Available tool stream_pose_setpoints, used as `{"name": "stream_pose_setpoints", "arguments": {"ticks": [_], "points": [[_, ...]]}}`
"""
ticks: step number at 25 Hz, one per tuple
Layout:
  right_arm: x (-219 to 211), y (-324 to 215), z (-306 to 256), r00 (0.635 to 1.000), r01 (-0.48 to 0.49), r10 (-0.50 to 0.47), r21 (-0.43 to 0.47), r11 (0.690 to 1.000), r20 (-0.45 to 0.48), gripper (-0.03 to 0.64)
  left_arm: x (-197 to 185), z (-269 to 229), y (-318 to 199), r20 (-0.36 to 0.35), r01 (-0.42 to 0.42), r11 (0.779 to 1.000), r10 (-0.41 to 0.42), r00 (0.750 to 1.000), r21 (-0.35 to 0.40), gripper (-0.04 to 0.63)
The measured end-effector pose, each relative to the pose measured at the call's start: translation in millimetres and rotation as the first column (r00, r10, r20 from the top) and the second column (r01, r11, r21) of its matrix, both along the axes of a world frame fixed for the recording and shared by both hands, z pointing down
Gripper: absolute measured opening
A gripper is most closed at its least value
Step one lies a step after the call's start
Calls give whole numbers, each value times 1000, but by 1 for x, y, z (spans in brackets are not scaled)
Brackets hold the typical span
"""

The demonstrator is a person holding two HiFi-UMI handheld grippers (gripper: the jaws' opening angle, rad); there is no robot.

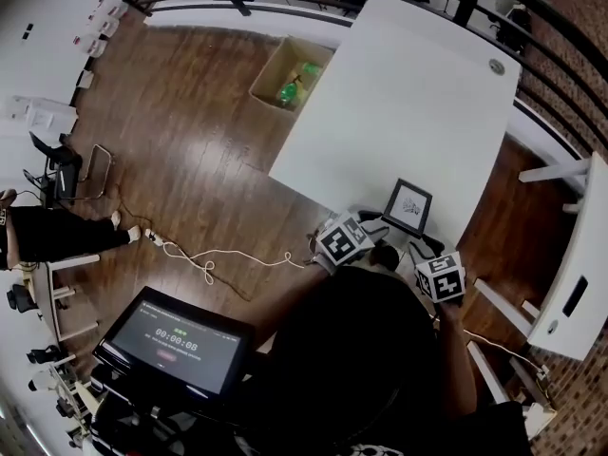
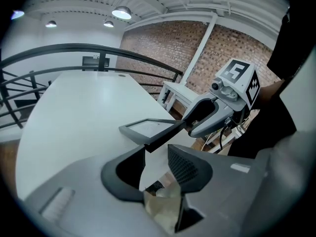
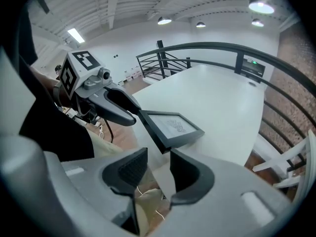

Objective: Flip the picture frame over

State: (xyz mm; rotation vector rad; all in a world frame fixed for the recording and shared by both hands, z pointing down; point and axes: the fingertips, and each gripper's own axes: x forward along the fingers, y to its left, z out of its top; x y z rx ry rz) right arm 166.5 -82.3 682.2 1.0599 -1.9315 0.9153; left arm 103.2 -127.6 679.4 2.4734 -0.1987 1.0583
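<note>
Sets left gripper [image 2: 157, 156] low at the near left corner of the picture frame [image 1: 408, 206], probably to get at the edge for the turn-over. Shows its jaws apart, with a clear gap between them and the frame's dark near edge ending right at the tips. Clamps nothing as far as its own view shows; cannot confirm contact with that edge.

Finds the frame picture-side up on the white surface [image 1: 399, 93], close to its near edge and directly ahead of both grippers. Cannot tell whether it lies flat or sits slightly raised at the near side. Judges the placement deliberate: leaves the near edge within reach of both sets of jaws. Counts the flip as not yet done, since the printed side faces up.

Sets right gripper [image 3: 159, 158] at the near right corner, mirroring the left one, presumably to lift both ends of the edge evenly. Shows these jaws likewise apart, moderately wide, with the frame's corner just ahead of the tips and not pinched. Calls for closing on the edge, or slipping one jaw under it, before any lift; otherwise risks pushing the frame across the smooth surface.
</note>
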Motion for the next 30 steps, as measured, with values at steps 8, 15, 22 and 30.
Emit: {"name": "stream_pose_setpoints", "arguments": {"ticks": [8,15,22,30], "points": [[9,16,-16,1000,26,-26,11,1000,-16,126,5,-22,24,-27,48,999,-48,999,4,147],[5,8,-28,999,50,-50,29,998,-17,135,0,-27,23,-35,96,995,-95,995,12,147],[7,-1,-37,996,80,-79,38,996,-36,140,0,-36,16,-56,132,991,-131,990,12,147],[9,0,-37,995,87,-86,27,996,-48,143,4,-42,13,-74,150,989,-148,986,12,148]]}}
